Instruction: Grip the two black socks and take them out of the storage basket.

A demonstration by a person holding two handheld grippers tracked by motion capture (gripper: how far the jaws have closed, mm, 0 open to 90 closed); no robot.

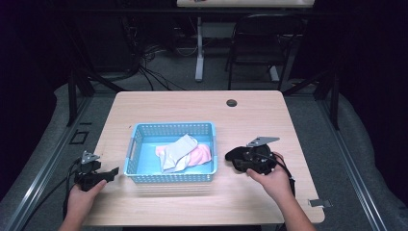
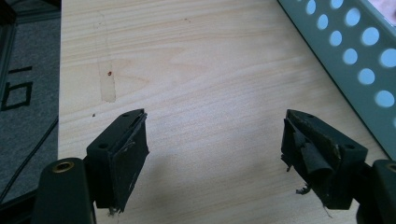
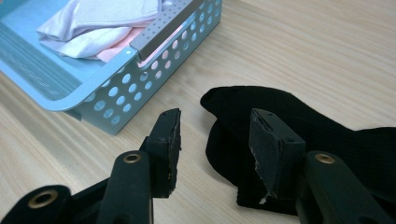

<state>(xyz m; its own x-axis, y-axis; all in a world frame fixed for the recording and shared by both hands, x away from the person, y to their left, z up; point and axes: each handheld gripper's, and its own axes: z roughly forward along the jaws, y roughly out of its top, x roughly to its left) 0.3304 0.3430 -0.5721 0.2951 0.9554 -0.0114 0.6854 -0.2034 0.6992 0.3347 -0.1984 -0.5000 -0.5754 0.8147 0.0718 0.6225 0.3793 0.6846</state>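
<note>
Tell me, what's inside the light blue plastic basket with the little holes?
Inside the light blue plastic basket lie a grey-white sock on top and a pink cloth partly beneath it. Whatever lies under them is covered.

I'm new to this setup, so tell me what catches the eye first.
A light blue basket sits mid-table, holding pale grey and pink socks. Just right of it, a black sock lies on the wood, with the right hand-held gripper open over its edge. The left hand-held gripper waits open left of the basket.
</note>
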